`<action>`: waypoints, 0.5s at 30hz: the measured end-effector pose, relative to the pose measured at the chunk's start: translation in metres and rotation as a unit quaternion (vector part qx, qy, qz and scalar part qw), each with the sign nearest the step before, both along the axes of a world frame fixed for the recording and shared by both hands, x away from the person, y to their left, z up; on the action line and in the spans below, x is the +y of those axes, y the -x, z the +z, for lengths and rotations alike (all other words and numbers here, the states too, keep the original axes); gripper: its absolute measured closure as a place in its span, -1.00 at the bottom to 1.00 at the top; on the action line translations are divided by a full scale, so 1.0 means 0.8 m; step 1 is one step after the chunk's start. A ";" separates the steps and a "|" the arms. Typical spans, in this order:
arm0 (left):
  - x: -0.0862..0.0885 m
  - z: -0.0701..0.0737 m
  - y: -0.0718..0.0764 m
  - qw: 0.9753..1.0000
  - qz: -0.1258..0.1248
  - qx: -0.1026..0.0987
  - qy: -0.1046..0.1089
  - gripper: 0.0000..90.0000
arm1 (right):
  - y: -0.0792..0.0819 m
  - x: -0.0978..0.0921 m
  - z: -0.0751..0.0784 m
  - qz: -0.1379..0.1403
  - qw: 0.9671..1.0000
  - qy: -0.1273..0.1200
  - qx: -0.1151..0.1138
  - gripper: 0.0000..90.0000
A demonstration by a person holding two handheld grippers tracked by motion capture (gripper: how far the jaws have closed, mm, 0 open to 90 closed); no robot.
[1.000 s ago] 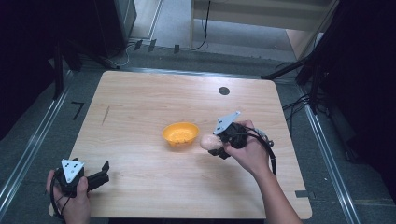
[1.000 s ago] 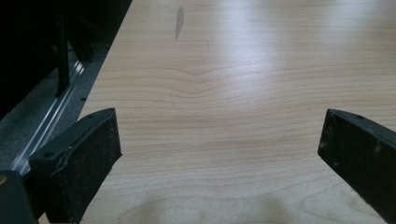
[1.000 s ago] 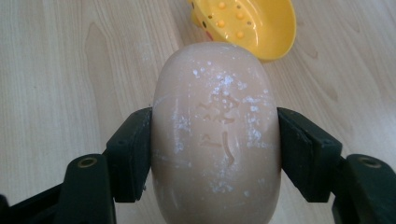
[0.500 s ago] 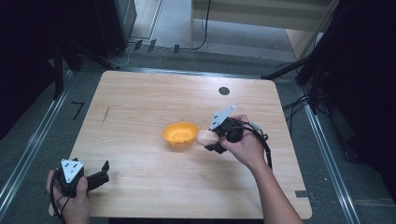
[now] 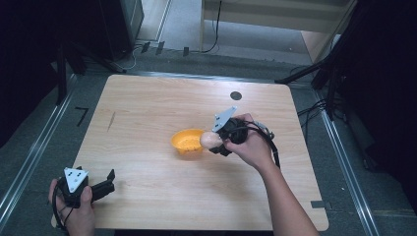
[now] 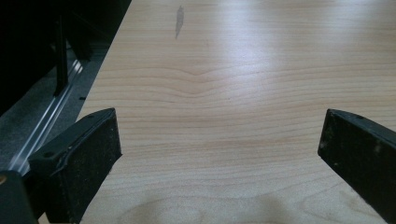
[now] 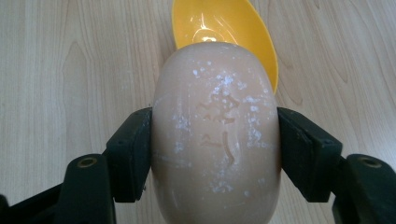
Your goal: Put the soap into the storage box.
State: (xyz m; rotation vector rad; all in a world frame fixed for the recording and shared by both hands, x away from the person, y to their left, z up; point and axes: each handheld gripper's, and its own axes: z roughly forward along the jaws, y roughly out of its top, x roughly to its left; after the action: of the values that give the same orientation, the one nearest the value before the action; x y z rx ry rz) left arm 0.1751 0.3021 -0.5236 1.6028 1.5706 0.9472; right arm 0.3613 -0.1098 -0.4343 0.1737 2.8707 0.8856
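Observation:
A pale peach oval soap bar [image 7: 215, 135] with white scuffs is clamped between the two black jaws of my right gripper [image 7: 215, 140]. In the high view that soap bar [image 5: 210, 140] hangs at the right rim of an orange bowl [image 5: 187, 141] near the table's middle, with the right gripper [image 5: 214, 141] held by a hand just right of it. The bowl [image 7: 224, 23] lies right behind the soap in the right gripper view. My left gripper [image 5: 109, 180] rests at the table's front left corner, jaws wide apart over bare wood [image 6: 219, 130].
The wooden table [image 5: 147, 113] has a dark round hole [image 5: 236, 95] near its back edge and a small dark streak [image 5: 111, 121] at the left. Metal rails and cables run along the floor around the table. A cable trails from the right gripper over the wrist.
The right gripper has carried the soap bar leftward, from right of the bowl up to its right rim. The left gripper has stayed in place.

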 end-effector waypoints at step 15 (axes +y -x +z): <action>0.001 0.000 0.000 1.000 0.000 -0.002 0.004 -1.00 | -0.019 0.027 -0.003 0.049 0.999 0.004 0.004 -0.26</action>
State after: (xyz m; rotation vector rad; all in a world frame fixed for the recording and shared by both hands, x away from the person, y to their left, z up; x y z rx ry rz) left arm 0.1751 0.3028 -0.5236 1.5951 1.5699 0.9413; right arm 0.3763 -0.0883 -0.4364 0.0349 2.9122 0.8928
